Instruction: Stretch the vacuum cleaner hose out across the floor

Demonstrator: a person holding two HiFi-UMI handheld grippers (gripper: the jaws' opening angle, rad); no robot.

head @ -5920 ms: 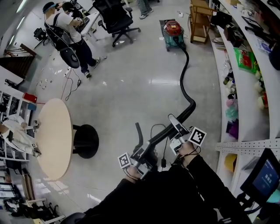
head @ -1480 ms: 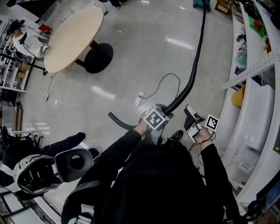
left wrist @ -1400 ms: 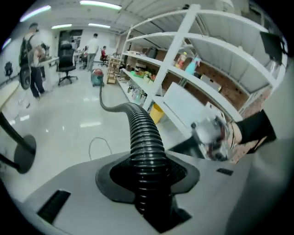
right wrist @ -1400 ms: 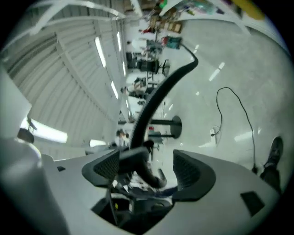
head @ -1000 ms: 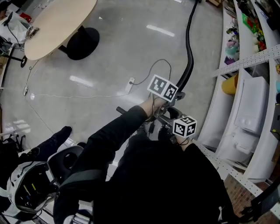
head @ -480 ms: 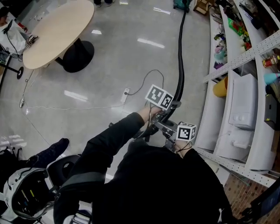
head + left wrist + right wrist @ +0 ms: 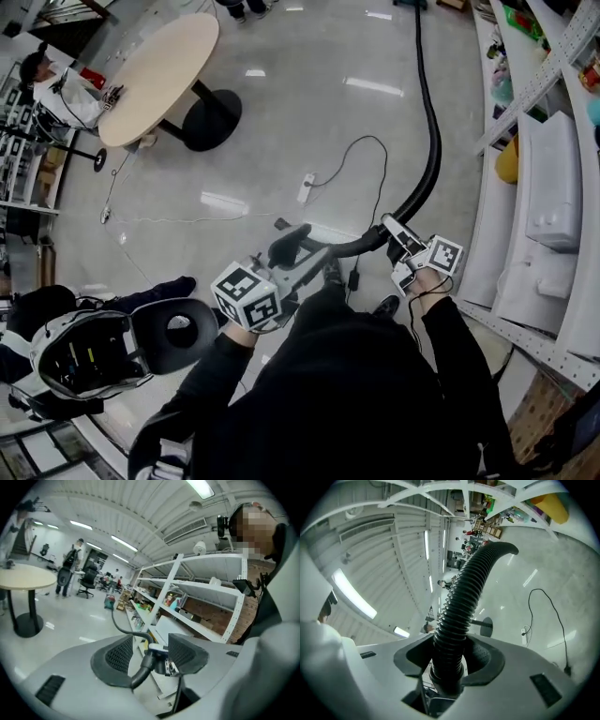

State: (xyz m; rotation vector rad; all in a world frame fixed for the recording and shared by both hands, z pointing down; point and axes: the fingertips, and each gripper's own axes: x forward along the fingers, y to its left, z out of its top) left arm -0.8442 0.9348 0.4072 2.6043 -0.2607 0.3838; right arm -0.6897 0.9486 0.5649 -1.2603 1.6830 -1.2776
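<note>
Across the glossy grey floor (image 7: 281, 112), the black ribbed hose (image 7: 434, 141) runs down from the top edge of the head view alongside the white shelving (image 7: 553, 187). It curves in front of the person and finishes in a bent end piece (image 7: 287, 246). The right hand-held gripper (image 7: 451, 663) is clenched on the hose, its jaws having just been closing onto the ribs. The left hand-held gripper (image 7: 151, 654) is near the hose's end. Its jaws have just been closing but stand apart, released, with the hose passing between them, against one pad and clear of the other. A white power strip (image 7: 307, 186) lies on the floor nearby.
</note>
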